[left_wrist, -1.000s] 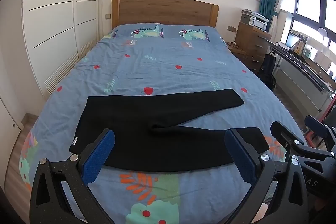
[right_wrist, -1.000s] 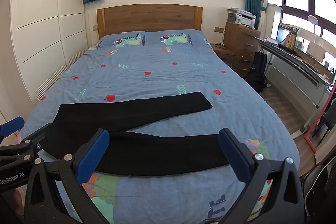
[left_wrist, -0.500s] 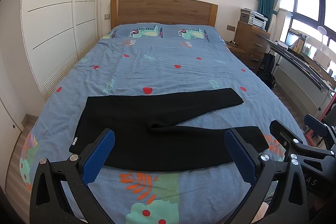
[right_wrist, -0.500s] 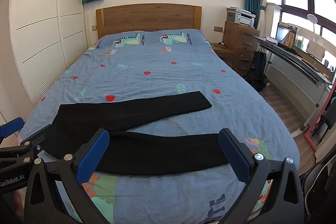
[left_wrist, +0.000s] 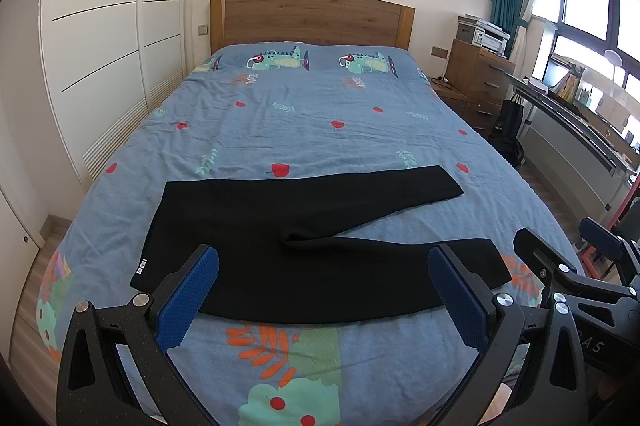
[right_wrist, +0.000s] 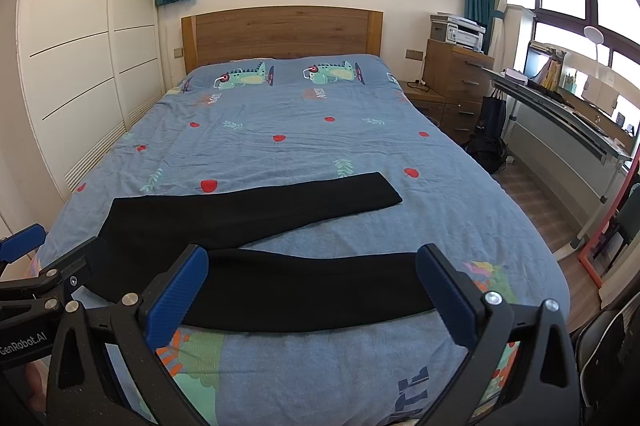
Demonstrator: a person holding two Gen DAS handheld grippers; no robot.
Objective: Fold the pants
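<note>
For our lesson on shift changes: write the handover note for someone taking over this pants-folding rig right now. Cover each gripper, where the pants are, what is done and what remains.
Left gripper: open, empty, held above the waistband end.
Right gripper: open, empty, held above the near leg.
Pants: black, spread flat across the foot of the bed, waistband to the left, legs splayed apart to the right, far leg angled away from the near leg.
Done: laid out only; no fold made.
Left: probably bring one leg over the other, then fold lengthwise.
</note>
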